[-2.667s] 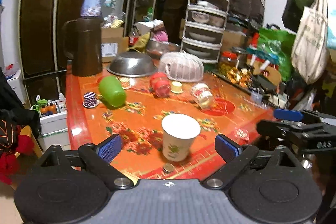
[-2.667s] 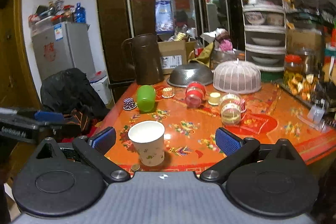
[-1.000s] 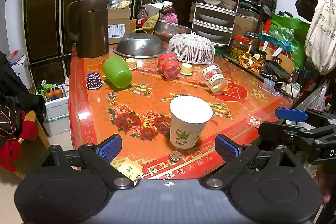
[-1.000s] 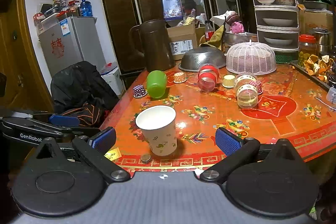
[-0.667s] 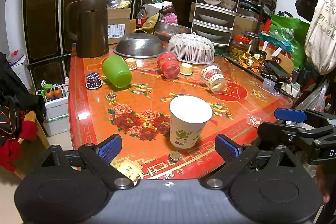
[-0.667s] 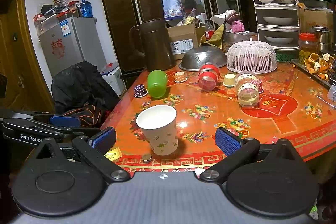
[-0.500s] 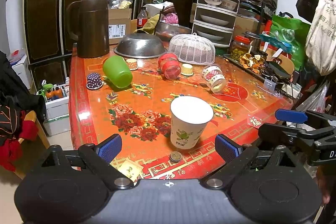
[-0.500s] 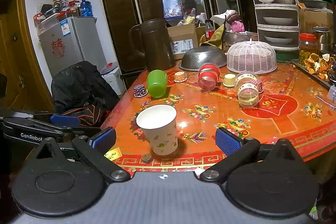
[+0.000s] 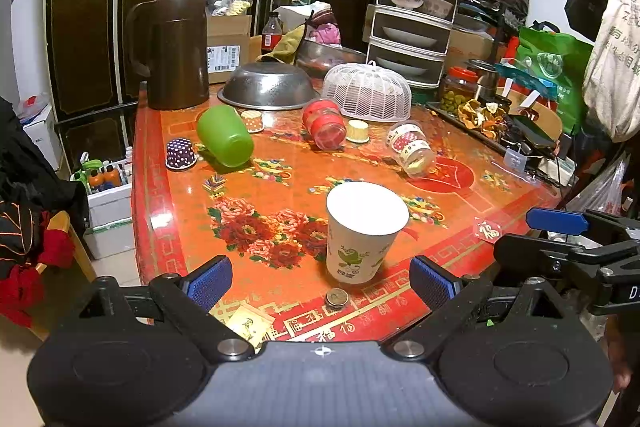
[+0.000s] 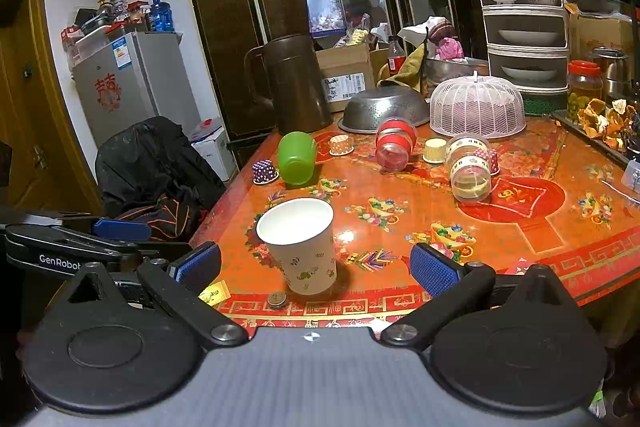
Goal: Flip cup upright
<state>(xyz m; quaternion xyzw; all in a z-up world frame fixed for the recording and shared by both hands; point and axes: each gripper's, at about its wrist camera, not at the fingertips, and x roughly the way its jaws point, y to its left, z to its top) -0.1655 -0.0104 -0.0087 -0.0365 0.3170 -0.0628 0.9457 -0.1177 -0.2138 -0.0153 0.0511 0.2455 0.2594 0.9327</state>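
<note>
A white paper cup [image 9: 362, 233] with a green print stands upright, mouth up, near the front edge of the red floral table [image 9: 280, 195]. It also shows in the right wrist view [image 10: 300, 245]. My left gripper [image 9: 320, 281] is open and empty, hanging just short of the cup. My right gripper [image 10: 316, 267] is open and empty, also just short of the cup, which sits toward its left finger. Each gripper shows at the side edge of the other's view.
A coin [image 9: 336, 297] lies in front of the cup. A green cup [image 9: 226, 137], a red jar [image 9: 324, 123] and a clear jar [image 9: 412, 149] lie on their sides farther back. A brown jug [image 9: 172, 53], steel colander [image 9: 266, 91] and mesh food cover [image 9: 366, 91] stand at the back.
Since 2.7 s ago both grippers have drawn back and risen a little from the cup. Over the last second nothing has visibly moved.
</note>
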